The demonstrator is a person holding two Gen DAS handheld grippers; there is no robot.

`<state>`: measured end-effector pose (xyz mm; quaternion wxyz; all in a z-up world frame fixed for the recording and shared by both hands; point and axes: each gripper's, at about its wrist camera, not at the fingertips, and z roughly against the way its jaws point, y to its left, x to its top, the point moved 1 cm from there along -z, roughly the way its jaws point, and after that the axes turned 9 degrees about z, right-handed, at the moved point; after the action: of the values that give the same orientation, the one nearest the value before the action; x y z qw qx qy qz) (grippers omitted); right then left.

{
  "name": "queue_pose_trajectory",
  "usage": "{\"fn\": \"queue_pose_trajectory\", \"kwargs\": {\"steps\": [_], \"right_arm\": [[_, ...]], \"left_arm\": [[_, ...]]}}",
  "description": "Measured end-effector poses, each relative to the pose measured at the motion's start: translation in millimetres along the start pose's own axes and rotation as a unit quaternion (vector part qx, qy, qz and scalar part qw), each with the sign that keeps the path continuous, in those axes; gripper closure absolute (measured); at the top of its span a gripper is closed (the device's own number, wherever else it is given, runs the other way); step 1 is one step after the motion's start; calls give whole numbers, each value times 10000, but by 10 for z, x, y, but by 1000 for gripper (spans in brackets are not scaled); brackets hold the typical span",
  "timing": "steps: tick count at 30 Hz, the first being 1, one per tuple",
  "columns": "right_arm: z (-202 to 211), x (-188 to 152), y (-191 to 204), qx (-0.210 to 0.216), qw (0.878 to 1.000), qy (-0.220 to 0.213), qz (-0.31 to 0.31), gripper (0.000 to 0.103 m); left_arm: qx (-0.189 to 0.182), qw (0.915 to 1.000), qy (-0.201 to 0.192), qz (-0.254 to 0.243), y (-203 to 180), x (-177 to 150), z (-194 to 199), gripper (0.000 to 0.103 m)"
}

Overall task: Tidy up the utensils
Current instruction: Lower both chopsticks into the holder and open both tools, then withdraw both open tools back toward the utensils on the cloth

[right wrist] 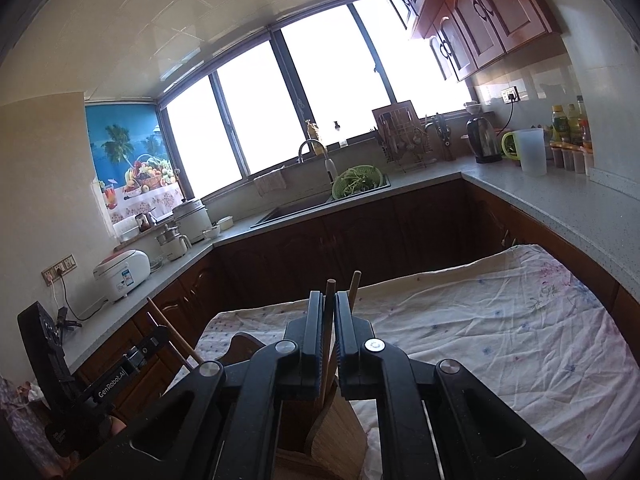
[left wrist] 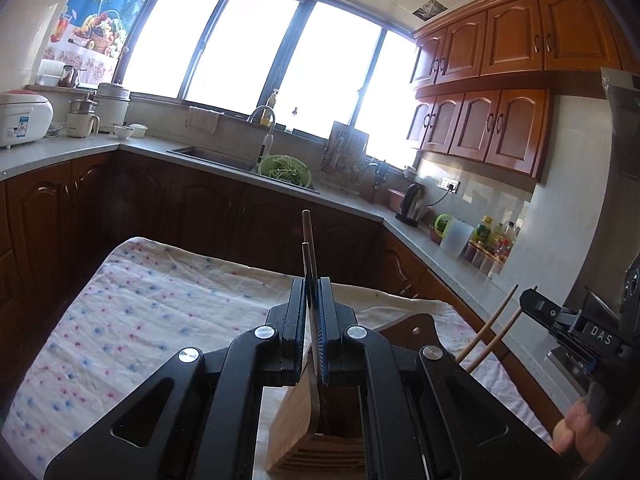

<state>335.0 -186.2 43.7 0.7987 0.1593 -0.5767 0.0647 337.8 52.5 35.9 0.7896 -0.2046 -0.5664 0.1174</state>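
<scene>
My left gripper (left wrist: 313,292) is shut on a pair of dark chopsticks (left wrist: 307,240) that point up and away, held above a wooden utensil holder (left wrist: 296,428) on the cloth-covered table (left wrist: 152,308). My right gripper (right wrist: 329,308) is shut on a pair of light wooden chopsticks (right wrist: 330,292), also over the wooden holder (right wrist: 340,432). The right gripper (left wrist: 536,300) and its chopsticks (left wrist: 492,324) show at the right of the left wrist view. The left gripper (right wrist: 156,336) shows at the lower left of the right wrist view.
A dark wooden board (left wrist: 416,332) lies on the table behind the holder. A counter (left wrist: 344,196) with a sink (left wrist: 216,158), a green colander (left wrist: 285,171), a dish rack (left wrist: 344,152), a kettle (left wrist: 411,204) and bottles (left wrist: 492,240) wraps around the room.
</scene>
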Motion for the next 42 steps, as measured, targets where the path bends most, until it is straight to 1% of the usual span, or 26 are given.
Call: {"fn": "queue_pose_trajectory", "kwargs": {"steps": [8,9,10,11,12,13,14,15,17,18,19,20,21,22,23,25,26,34,38,42], "right_arm": [[-43,17,-42,-11,9999,145,-57,96],[-50,19,-53,0,9998,173,-88,93],[-57,20,-66,-5,9998,193,-104,92],[-58,21,-72,-32,9997,216,-94,90],[-52,22,-78,-46,9997,226,-95,82],[-37,23,-86,-18,9997,207,-118,71],[-14,24,-95,13,9997,175,-152,64],[14,27,-100,36,9997,135,-178,54],[73,37,-99,28,9998,83,-185,54],[104,41,-102,34,9998,65,-201,51],[137,43,-107,55,9997,41,-227,42],[169,45,-108,57,9997,15,-241,36],[210,44,-106,67,9997,-22,-237,27],[252,44,-100,72,9997,-56,-223,22],[295,40,-92,81,9997,-97,-197,20],[387,13,-77,82,9997,-143,-161,9],[432,1,-83,86,9997,-160,-162,8],[760,-216,-133,147,9995,-8,-289,7],[957,-332,-193,111,9993,76,-352,7],[1167,-440,-266,-3,9992,185,-350,6]], "left_arm": [[80,9998,149,-57,-13,28,-26,98],[104,9998,175,-51,-11,35,-25,97],[132,9997,192,-45,-9,44,-19,94],[149,9997,191,-37,-5,48,-3,87],[168,9997,173,-28,-1,59,17,82],[200,9997,140,-13,3,68,47,68],[207,9997,86,10,11,77,86,57],[218,9997,42,25,14,84,125,55],[276,9996,23,47,18,92,193,47],[282,9996,28,63,23,91,227,45],[274,9996,31,77,28,87,264,39],[288,9996,32,73,25,76,304,32],[332,9994,36,48,22,65,344,28],[372,9993,31,20,20,48,387,23],[385,9993,29,2,21,30,434,22],[432,9990,89,-29,27,-11,514,20],[464,9988,133,-42,28,-33,548,18],[534,9978,401,-18,5,-215,852,16],[547,9970,546,83,2,-322,1043,15],[521,9964,651,178,1,-453,1254,13]]}}
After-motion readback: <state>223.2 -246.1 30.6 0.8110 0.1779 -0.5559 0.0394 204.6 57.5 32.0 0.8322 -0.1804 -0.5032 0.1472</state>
